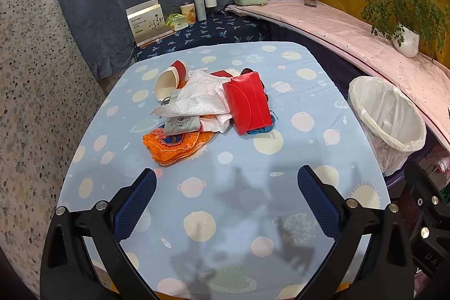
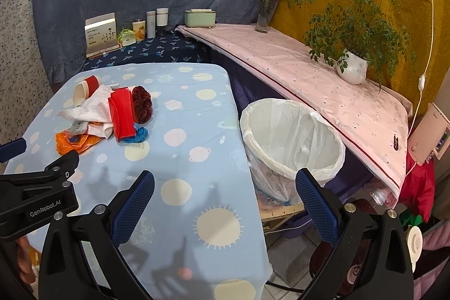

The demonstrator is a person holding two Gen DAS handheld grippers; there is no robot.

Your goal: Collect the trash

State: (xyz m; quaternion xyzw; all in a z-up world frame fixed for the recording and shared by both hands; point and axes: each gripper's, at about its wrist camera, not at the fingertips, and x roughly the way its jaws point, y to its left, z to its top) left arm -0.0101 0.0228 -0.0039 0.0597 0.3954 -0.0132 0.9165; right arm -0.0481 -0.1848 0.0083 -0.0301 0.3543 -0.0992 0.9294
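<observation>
Nothing looks collected yet. The trash pile (image 1: 208, 108) sits untouched toward the table's (image 1: 309, 148) far left corner; the lined bin (image 2: 292, 142) off its right edge seems empty. Left gripper (image 1: 226, 198) and right gripper (image 2: 225, 198) both gape wide, holding nothing.

Trash pile (image 1: 208, 106): heaped on the table (image 1: 309, 108), ahead of the left gripper (image 1: 226, 182).
Bin (image 2: 292, 142): found beside the table, ahead of the right gripper (image 2: 225, 184).
</observation>
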